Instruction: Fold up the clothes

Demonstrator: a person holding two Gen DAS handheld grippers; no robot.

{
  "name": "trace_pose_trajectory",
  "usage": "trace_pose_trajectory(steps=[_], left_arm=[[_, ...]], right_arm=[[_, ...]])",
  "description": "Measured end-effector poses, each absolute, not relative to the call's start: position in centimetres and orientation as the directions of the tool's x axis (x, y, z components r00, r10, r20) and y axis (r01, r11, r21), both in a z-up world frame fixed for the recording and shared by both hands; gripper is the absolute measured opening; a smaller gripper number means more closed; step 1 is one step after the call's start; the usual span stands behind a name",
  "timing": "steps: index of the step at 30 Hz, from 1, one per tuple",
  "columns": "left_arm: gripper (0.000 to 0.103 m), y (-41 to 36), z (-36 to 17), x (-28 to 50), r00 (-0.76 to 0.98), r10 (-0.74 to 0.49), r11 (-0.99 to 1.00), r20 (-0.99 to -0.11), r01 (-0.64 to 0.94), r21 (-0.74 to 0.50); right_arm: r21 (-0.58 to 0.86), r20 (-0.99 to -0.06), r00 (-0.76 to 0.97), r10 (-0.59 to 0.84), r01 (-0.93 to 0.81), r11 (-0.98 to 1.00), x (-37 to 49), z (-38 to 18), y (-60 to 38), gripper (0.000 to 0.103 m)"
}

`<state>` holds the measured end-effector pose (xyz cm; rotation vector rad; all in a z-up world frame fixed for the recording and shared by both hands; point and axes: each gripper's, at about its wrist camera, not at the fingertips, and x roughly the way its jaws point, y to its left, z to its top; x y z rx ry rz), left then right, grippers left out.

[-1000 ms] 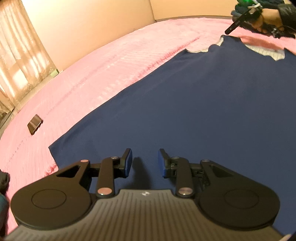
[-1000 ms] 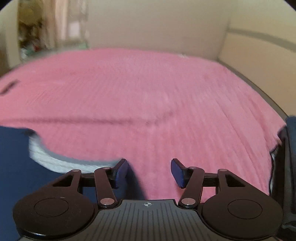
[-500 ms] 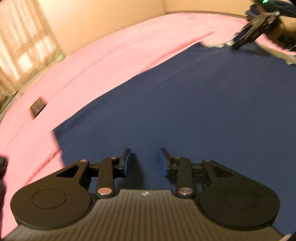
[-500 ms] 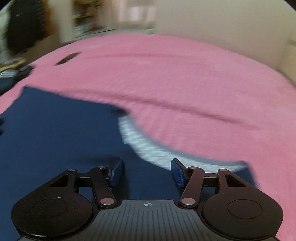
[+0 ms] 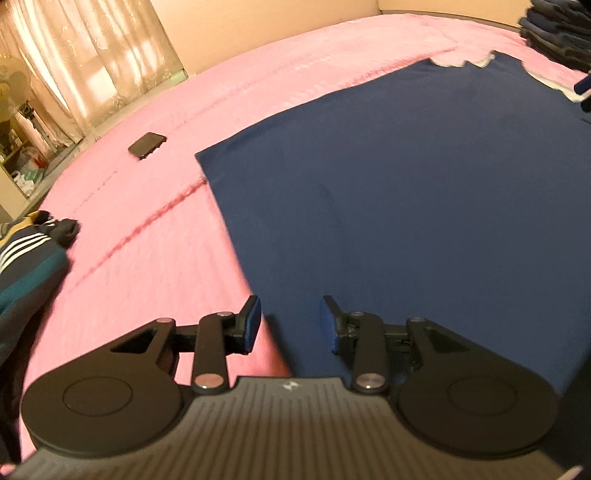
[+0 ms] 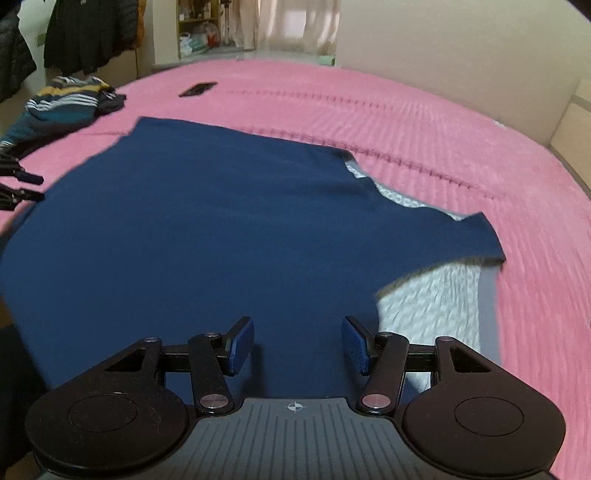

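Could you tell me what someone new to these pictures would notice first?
A navy shirt lies spread flat across the middle of a pink bed, its grey lining showing at the neck end. A heap of striped clothes sits at the bed's edge, with a dark phone lying beyond the shirt. Both grippers hover over the shirt with nothing between their fingers.

I see a dark phone [image 5: 147,145] lying flat on the pink bed [image 5: 155,251], pale curtains [image 5: 99,62] beyond, and dark coats [image 6: 88,33] hanging.

Home bedroom: pink bedspread [image 6: 406,122], curtains [image 5: 92,55], hanging coats [image 6: 92,33].
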<state>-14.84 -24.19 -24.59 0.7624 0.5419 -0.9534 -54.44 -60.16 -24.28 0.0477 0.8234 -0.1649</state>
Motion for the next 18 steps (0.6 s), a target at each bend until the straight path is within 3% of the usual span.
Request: trace_pose_trajectory(steps=[2, 3, 10, 12, 18], left_arm=[[0.032, -22.3, -23.9, -16.5, 0.49, -0.535, 0.342, -0.689, 0.871, 0.354], [0.032, -21.4, -23.5, -17.5, 0.491, -0.547, 0.329, -0.678, 0.871, 0.366], [0.034, -16.9, -24.1, -25.6, 0.431, -0.643, 0.09, -0.633, 0.863, 0.496], [0.041, -16.2, -25.0, -27.7, 0.409, -0.674, 0.004, -0.615, 0.835, 0.551], [0.048, -15.8, -29.9, -31.5, 0.427, -0.675, -0.221, -0.602, 0.661, 0.717]], right_arm=[[-0.042, -0.718, 0.685, -0.127, 0.139, 0.989, -56.1, -23.7, -57.2, 0.071], [-0.072, -0.706, 0.695, -0.134, 0.118, 0.99, -56.9, -23.3, -55.5, 0.083], [-0.296, -0.698, 0.706, -0.117, -0.136, 0.946, -58.6, -25.0, -45.4, 0.083], [-0.339, -0.715, 0.69, -0.112, -0.202, 0.919, -58.0, -26.2, -43.5, 0.083], [-0.335, -0.721, 0.687, -0.089, -0.233, 0.913, -56.7, -27.6, -42.1, 0.083]])
